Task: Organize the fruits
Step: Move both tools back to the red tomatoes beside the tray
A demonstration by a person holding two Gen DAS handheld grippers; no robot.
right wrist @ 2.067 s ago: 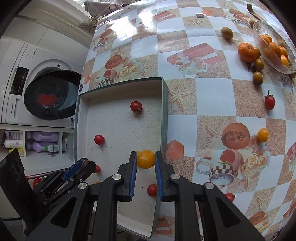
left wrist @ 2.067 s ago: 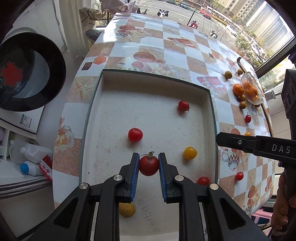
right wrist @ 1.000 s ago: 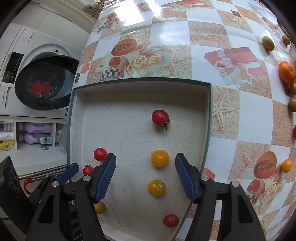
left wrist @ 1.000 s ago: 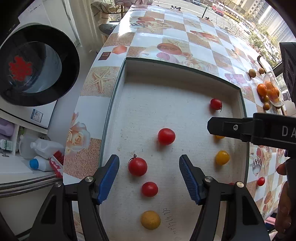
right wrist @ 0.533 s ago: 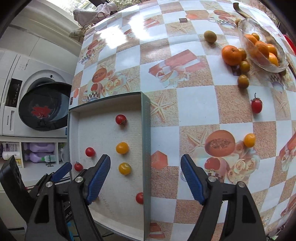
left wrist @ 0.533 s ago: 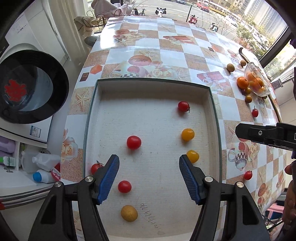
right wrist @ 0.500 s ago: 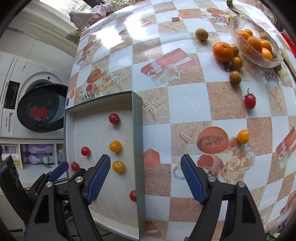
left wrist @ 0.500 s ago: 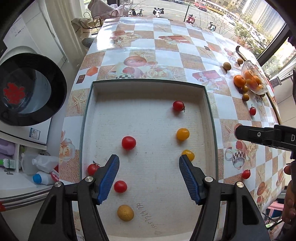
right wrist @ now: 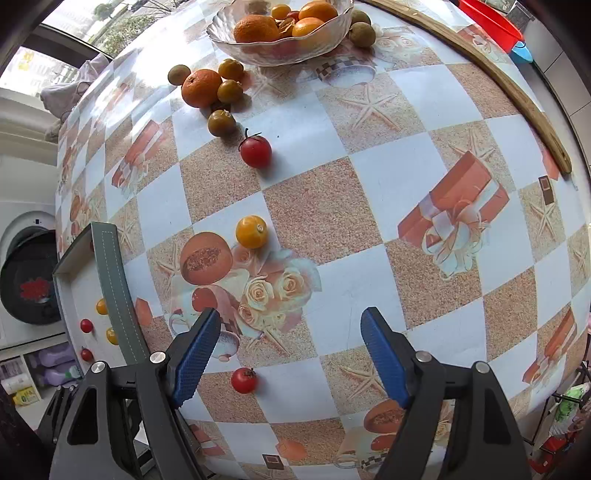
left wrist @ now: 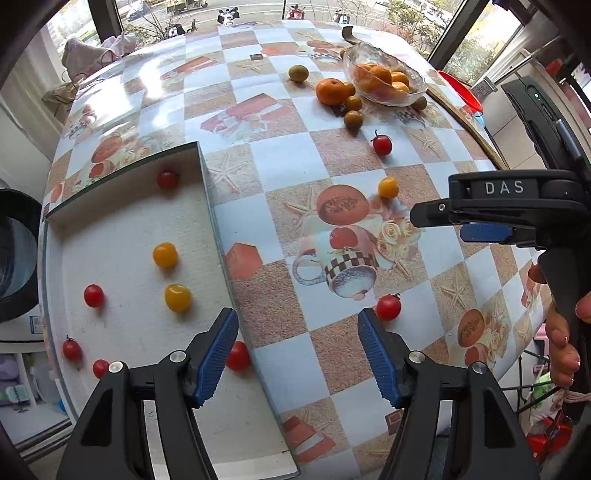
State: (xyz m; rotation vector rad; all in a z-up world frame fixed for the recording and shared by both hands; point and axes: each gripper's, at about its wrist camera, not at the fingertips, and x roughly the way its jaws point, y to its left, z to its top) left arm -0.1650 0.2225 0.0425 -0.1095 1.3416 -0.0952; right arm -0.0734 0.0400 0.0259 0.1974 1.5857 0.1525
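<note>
Left tool (left wrist: 297,350) and right tool (right wrist: 288,349) both stand apart, empty, above the tabletop (right wrist: 369,221); tray (left wrist: 207,206) holds tomatoes.

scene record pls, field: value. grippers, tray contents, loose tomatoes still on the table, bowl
left gripper: open, nothing between the pads, over the tray's right wall
right gripper: open, empty, over the tablecloth
tray: red and yellow cherry tomatoes spread on its floor, including two yellow tomatoes
loose on table: two red tomatoes; one yellow tomato
glass bowl: holds oranges; one orange and small brownish fruits beside it
</note>
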